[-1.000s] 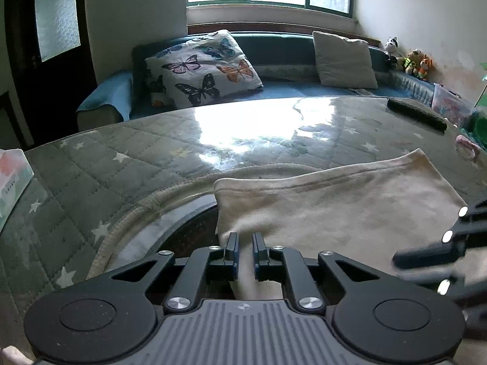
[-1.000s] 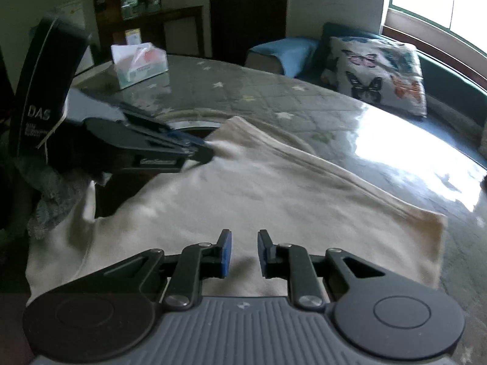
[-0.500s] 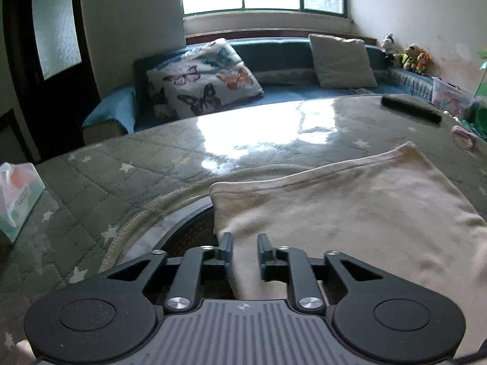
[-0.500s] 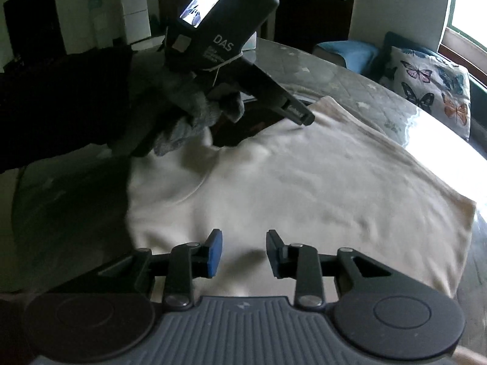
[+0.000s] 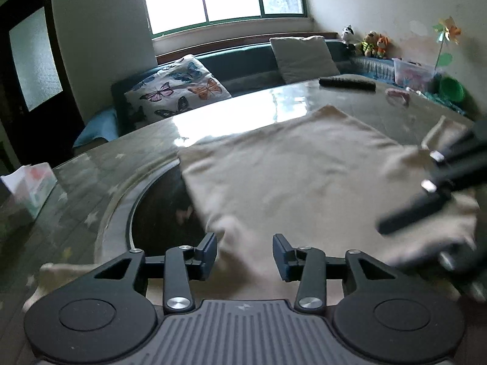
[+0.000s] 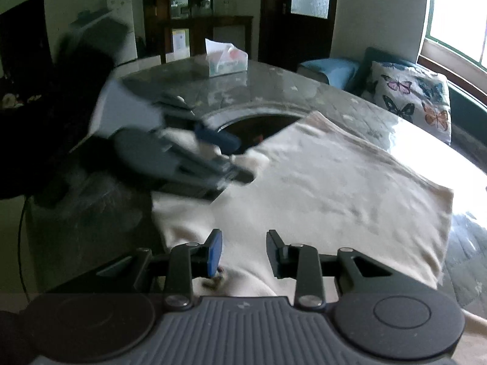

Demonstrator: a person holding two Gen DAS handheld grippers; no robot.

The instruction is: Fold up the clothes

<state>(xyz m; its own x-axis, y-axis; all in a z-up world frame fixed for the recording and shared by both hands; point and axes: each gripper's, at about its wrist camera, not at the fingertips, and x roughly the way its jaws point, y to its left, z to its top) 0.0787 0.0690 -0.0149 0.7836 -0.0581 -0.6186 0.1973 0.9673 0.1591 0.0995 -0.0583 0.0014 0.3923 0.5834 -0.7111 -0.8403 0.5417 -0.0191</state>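
Cloth [image 5: 292,170], cream-coloured, lies spread flat on your glass-topped table [image 5: 100,176], one edge over its dark round opening. Your left gripper [image 5: 245,252] and right gripper [image 6: 243,251] hover low above its near edge, jaws wide apart, gripping nothing.

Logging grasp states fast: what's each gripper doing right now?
Left gripper: open, holding nothing, over the cream garment.
Right gripper: open, holding nothing, over the same garment.
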